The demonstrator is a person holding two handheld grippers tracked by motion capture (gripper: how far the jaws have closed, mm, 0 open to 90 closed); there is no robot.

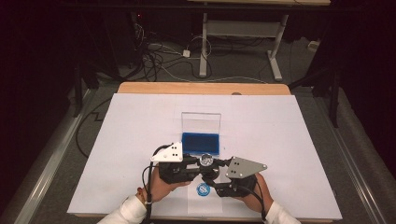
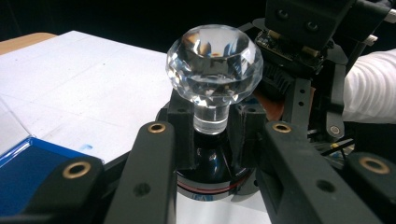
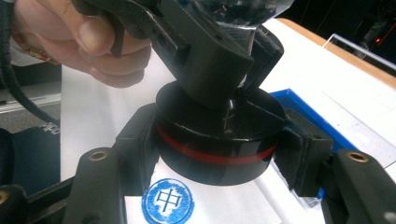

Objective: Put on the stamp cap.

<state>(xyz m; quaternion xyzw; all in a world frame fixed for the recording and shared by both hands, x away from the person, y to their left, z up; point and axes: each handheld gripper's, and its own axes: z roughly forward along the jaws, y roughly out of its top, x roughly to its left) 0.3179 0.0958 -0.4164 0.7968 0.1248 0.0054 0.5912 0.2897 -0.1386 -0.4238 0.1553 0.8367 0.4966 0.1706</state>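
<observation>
So both grippers are on the same stamp rn, near the front edge of the table (image 1: 140, 112), just in front of the blue ink pad box (image 1: 200, 143) w/ its clear lid (image 1: 201, 122) tipped up. Left gripper (image 2: 210, 128) pinches the clear stem right under the faceted crystal knob (image 2: 214, 63), pads tight on both sides of it. Right gripper (image 3: 219, 149) clamps the black round base (image 3: 217, 144) w/ the red stripe, one pad on each side, jaws hugging it. Stamp sits upright, base down, on a small white sheet (image 3: 219, 205) lying on the table. There's a blue round stamped mark (image 3: 167, 200) on that sheet, just beside the base, towards the person. From above you see the mark (image 1: 202, 189) between the two hands.
</observation>
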